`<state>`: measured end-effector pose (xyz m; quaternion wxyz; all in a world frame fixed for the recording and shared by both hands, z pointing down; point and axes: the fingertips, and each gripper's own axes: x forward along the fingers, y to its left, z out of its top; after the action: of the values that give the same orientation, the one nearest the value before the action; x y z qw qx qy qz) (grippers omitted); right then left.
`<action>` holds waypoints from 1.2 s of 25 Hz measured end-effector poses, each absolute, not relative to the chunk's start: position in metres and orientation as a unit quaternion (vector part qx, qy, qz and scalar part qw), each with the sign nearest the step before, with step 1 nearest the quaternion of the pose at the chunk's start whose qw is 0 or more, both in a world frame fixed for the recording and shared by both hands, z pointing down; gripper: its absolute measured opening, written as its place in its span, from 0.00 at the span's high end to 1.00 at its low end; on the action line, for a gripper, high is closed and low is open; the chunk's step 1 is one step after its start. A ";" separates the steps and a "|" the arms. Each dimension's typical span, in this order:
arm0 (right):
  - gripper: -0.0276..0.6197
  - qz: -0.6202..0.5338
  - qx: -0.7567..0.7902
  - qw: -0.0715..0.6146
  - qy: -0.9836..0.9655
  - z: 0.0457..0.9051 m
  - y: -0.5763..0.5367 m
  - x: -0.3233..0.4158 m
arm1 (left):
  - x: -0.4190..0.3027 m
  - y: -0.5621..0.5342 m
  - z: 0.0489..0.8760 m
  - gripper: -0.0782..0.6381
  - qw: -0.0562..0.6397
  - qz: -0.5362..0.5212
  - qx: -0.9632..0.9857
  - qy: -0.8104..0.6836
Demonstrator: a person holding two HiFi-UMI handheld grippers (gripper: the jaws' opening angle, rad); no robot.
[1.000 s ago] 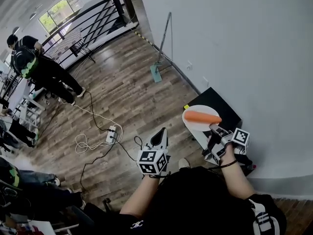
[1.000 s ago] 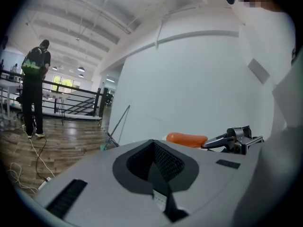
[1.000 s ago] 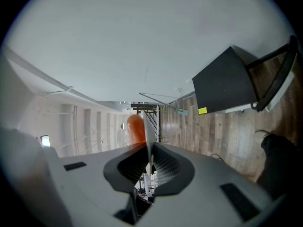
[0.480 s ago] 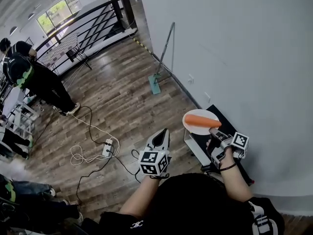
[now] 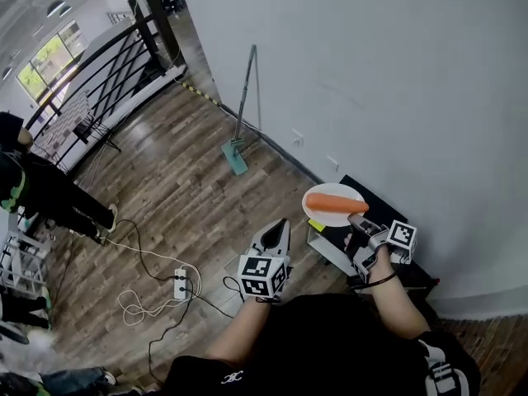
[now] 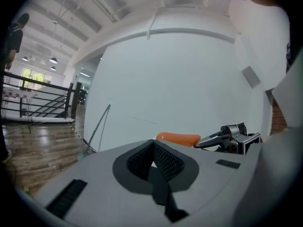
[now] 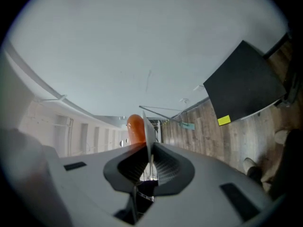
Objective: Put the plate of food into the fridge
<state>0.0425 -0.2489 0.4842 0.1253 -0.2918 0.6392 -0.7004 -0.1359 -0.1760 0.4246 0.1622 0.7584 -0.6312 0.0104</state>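
A white plate (image 5: 326,213) carrying one long orange piece of food (image 5: 337,202) is held level above a low black fridge (image 5: 375,195) by the white wall. My right gripper (image 5: 356,219) is shut on the plate's near rim. In the right gripper view the plate (image 7: 149,131) shows edge-on between the pads, with the orange food (image 7: 136,128) on its left. My left gripper (image 5: 280,224) hangs to the left of the plate, shut and holding nothing; its view shows the pads (image 6: 166,161) met and the orange food (image 6: 178,138) beyond them.
A long-handled mop (image 5: 238,130) leans on the wall farther back. A power strip (image 5: 180,284) with loose cables lies on the wood floor at left. People (image 5: 45,192) stand at far left near a black railing (image 5: 99,64). The fridge (image 7: 244,86) bears a yellow sticker (image 7: 224,120).
The whole view has swung, so the floor, mop and people slid left and down. The right gripper has kept its hold on the plate, and the left gripper has stayed beside it.
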 end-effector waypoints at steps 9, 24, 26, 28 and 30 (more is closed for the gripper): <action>0.89 -0.686 -0.382 0.205 0.584 0.495 -0.203 0.036 | -0.183 -0.185 0.430 0.90 0.170 0.029 0.819 -0.547; 0.89 -0.610 -0.544 0.359 0.449 0.515 -0.079 0.105 | -0.086 -0.185 0.478 0.90 0.196 0.087 0.928 -0.304; 0.89 -0.605 -0.561 0.363 0.432 0.526 -0.063 0.117 | -0.068 -0.182 0.484 0.90 0.200 0.090 0.933 -0.287; 0.89 -0.603 -0.573 0.363 0.419 0.541 -0.046 0.130 | -0.053 -0.176 0.490 0.90 0.199 0.093 0.936 -0.274; 0.89 -0.603 -0.572 0.370 0.415 0.560 -0.031 0.142 | -0.039 -0.169 0.500 0.90 0.203 0.098 0.937 -0.267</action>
<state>0.1424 -0.0314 0.5603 0.3697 -0.5720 0.4147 -0.6034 -0.0392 -0.1687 0.5004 0.2029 0.9369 -0.2672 0.0983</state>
